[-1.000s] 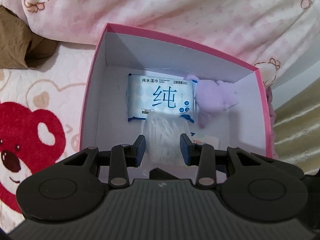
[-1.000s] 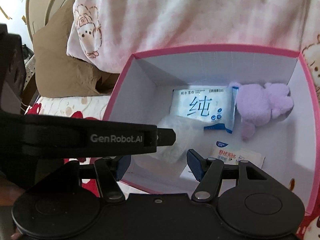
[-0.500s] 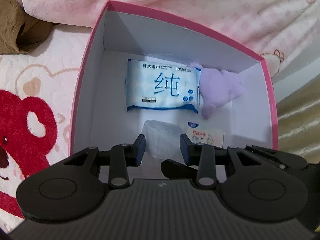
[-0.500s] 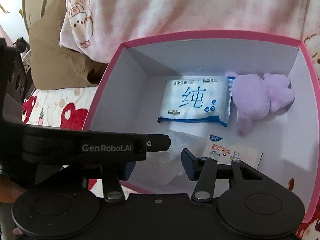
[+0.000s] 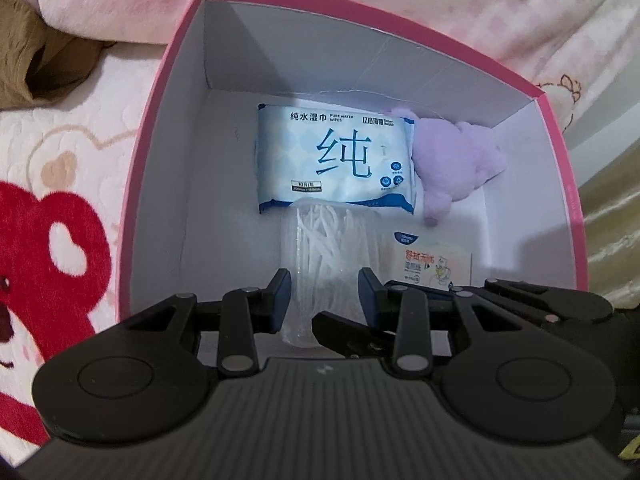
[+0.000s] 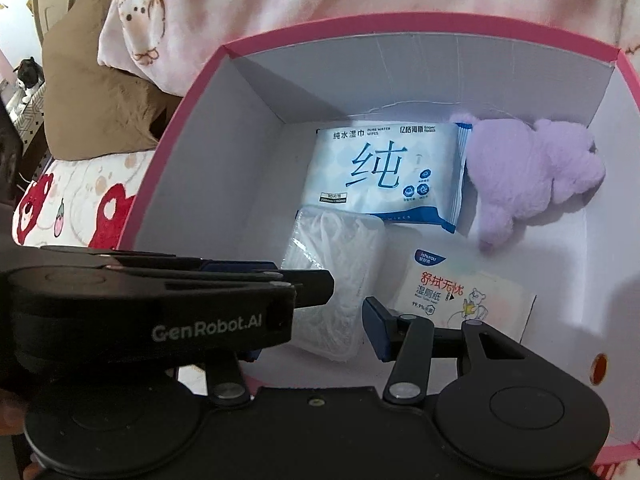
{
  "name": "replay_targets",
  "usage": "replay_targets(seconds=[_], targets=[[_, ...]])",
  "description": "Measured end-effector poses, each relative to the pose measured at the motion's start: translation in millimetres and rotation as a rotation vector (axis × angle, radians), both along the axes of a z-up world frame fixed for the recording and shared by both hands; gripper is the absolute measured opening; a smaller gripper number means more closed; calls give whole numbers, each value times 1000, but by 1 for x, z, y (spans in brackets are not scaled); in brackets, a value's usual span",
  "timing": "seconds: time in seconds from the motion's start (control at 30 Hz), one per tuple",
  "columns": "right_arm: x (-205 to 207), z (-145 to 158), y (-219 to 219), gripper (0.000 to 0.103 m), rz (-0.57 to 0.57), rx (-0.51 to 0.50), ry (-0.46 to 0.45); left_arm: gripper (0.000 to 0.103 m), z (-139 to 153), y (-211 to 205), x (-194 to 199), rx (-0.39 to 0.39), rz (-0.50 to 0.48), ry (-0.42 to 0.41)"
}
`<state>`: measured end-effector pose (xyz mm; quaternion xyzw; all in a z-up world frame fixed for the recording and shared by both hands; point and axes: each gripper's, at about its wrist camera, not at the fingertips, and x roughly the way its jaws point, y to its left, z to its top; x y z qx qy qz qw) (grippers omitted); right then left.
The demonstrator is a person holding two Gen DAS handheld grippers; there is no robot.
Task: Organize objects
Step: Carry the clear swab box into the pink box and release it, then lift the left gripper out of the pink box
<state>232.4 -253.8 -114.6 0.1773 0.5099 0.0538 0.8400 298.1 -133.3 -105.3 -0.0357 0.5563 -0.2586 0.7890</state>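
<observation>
Pinching a crinkly clear plastic bag of white floss picks (image 5: 326,256), the left gripper (image 5: 324,294) has its jaws clamped on it low inside the pink-rimmed, white-walled cardboard box (image 5: 160,128). The right gripper (image 6: 316,320) jaws stand apart beside the bag. Beyond lie a glossy blue wipes pack (image 5: 336,160), a fuzzy lilac plush (image 5: 456,164) and a flat tissue packet (image 5: 436,264).

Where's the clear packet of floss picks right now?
In both wrist views the clear packet sits inside the pink box, pinched by the left gripper, just below the blue wipes pack.
</observation>
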Motion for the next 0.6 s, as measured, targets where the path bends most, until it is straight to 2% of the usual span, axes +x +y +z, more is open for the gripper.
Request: replay_targets(seconds=[0.13,0.17,0.37,0.5,0.6], targets=[[1,0,1,54,4,-1,-14,36,-1,-2,-3,8,2,-45],[-1,3,2,54,9,-16,-23,40,1,-1,-5,2,0,-54],[-27,40,-11,59,-4,-46,-102,54,39,0,-26,31,-37,-175],[-55,68,-16,62,-20,-74,-159,56,66,8,-43,17,-55,-171],[-79,85,-15,65,-19,-94,-193,56,84,12,-58,38,-81,-175]])
